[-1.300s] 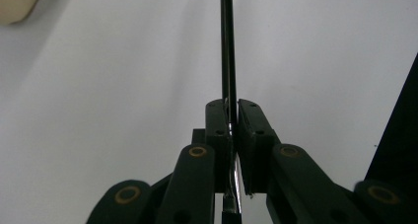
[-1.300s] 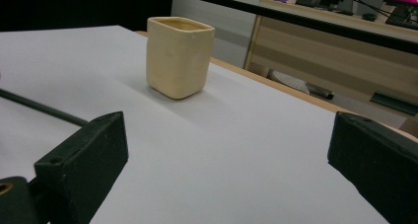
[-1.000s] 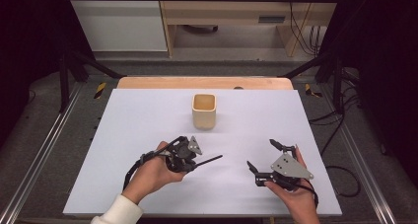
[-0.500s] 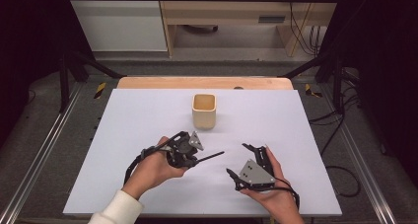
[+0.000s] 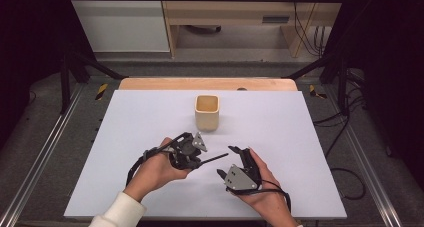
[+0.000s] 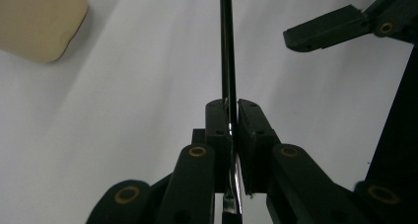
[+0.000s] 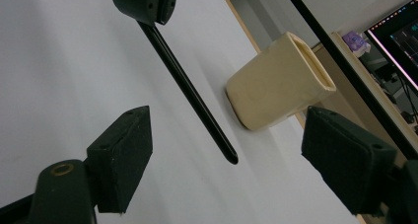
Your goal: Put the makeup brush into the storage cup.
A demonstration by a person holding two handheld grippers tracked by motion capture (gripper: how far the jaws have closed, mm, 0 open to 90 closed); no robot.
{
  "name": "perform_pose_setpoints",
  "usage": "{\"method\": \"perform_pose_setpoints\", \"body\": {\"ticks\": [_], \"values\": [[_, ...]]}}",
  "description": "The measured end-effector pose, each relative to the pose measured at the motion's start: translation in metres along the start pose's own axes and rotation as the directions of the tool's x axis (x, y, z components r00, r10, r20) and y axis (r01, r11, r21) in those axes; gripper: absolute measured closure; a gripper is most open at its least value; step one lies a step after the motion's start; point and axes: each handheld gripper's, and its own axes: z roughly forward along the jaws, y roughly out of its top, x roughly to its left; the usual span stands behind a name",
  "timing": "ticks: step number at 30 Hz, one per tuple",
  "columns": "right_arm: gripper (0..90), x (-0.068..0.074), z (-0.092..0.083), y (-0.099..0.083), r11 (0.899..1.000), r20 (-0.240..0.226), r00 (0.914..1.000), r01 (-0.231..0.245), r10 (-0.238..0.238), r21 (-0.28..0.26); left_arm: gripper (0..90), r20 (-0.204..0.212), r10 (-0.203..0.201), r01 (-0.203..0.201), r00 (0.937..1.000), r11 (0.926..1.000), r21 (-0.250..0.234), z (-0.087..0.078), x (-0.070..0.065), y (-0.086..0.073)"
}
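A thin black pen (image 5: 215, 159) sticks out to the right from my left gripper (image 5: 199, 162), which is shut on its near end. In the left gripper view the pen (image 6: 226, 46) runs straight up from the pinched jaws of the left gripper (image 6: 233, 118). My right gripper (image 5: 226, 161) is open just right of the pen's tip, its jaws spread on either side of it. In the right gripper view the pen (image 7: 192, 98) slants down between the spread jaws of the right gripper (image 7: 235, 145) without touching them. A beige square cup (image 5: 207, 113) stands upright behind both grippers.
The white table top (image 5: 300, 137) has open room left and right of the hands. A wooden strip (image 5: 150, 83) borders its far edge, and metal rails (image 5: 45, 152) run along both sides. The cup (image 7: 278, 83) is beyond the pen's tip in the right gripper view.
My right gripper has moved left and a little forward, from the right side of the table up to the pen's tip. The left gripper with the pen has hardly moved.
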Motion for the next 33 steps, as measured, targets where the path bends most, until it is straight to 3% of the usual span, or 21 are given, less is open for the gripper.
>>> {"method": "perform_pose_setpoints", "body": {"ticks": [7,14,19,23,24,25,33], "values": [[26.3,0.006,0.009,0.006,0.998,0.007,0.9979,0.064,-0.064,0.004,84.0,0.004,-0.003,0.003,1.0000,1.0000,0.007,0.000,0.001,0.002],[34.7,0.013,0.016,0.010,0.990,-0.001,0.9906,0.137,-0.137,0.017,84.0,0.009,-0.004,0.004,1.0000,1.0000,0.003,0.001,0.000,0.003],[39.8,0.016,0.020,0.011,0.990,-0.011,0.9901,0.140,-0.140,0.021,83.9,0.008,-0.002,0.002,1.0000,1.0000,0.003,0.001,-0.001,0.004],[43.5,0.018,0.021,0.013,0.984,-0.018,0.9845,0.175,-0.174,0.026,83.9,0.008,-0.001,0.001,1.0000,1.0000,0.007,0.000,-0.001,0.004],[44.3,0.020,0.022,0.013,0.987,-0.028,0.9869,0.160,-0.159,0.023,84.0,0.007,0.000,0.000,1.0000,1.0000,0.006,0.000,-0.001,0.004],[44.6,0.018,0.022,0.014,0.980,-0.017,0.9803,0.197,-0.197,0.031,84.0,0.008,0.000,0.000,1.0000,1.0000,0.006,0.000,-0.001,0.004],[46.5,0.018,0.024,0.016,0.979,-0.017,0.9786,0.205,-0.205,0.019,83.9,0.008,0.001,-0.001,1.0000,1.0000,-0.003,0.001,-0.001,0.005]]}}
